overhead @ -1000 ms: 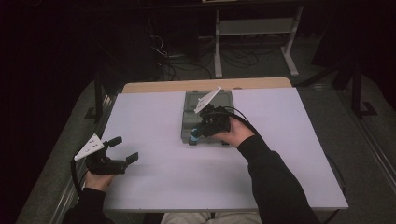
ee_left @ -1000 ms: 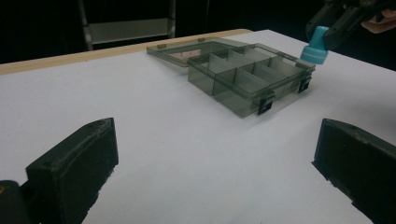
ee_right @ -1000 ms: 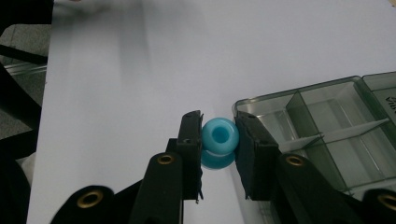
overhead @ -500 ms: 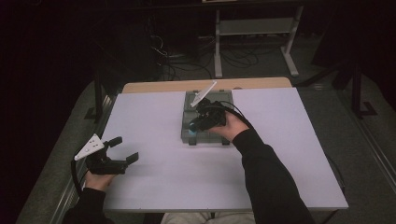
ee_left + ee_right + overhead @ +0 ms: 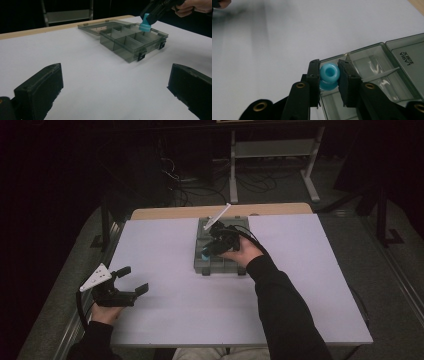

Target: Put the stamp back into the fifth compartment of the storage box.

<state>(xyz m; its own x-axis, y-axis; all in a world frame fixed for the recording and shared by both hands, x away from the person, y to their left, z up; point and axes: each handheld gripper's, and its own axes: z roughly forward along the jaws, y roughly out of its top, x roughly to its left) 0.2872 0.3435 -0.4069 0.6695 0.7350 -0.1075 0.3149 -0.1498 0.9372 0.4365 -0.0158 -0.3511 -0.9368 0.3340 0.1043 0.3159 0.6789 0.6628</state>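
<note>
Placing is the step in hand: the right gripper (image 5: 329,80), fingers clamped on a blue ring (image 5: 329,72), hangs over the compartment box (image 5: 201,262) near the surface's far edge and next needs lowering and release, while the left gripper (image 5: 134,280) rests wide open.

The high view looks forward and down over the table (image 5: 165,310), well above the compartment box (image 5: 221,265). The left gripper view sits low, facing the box (image 5: 130,41) from afar. The right gripper view looks steeply down, close over the box's corner (image 5: 352,58).
</note>
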